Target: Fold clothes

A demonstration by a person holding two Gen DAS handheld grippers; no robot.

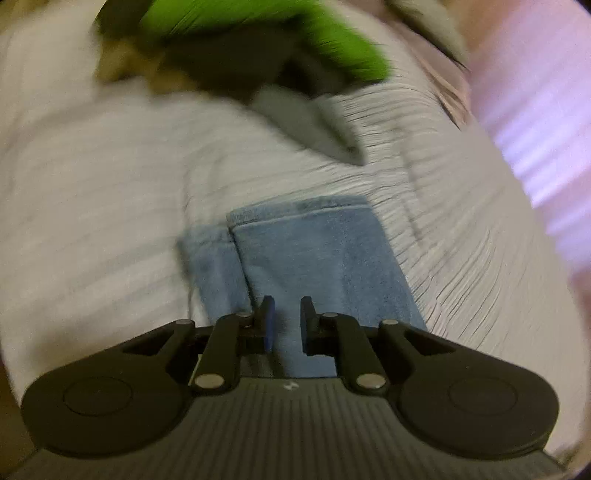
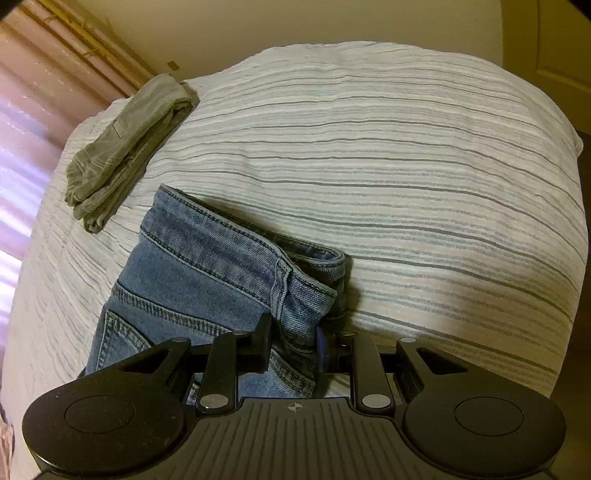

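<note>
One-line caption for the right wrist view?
Right gripper clamps the blue jeans' waistband on a striped bedspread; folded grey trousers lie behind.

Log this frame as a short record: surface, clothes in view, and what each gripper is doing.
surface: striped bedspread
jeans: blue jeans, waistband end between the right gripper's fingers
right gripper: shut on the jeans at the waistband
left gripper: narrow gap, nothing between the fingers, above a folded blue cloth
other clothes: grey trousers folded near the bed's edge; green garment in a blurred pile

Jeans (image 2: pixel 207 273), grey trousers (image 2: pixel 122 147) on striped bed (image 2: pixel 406 166)
</note>
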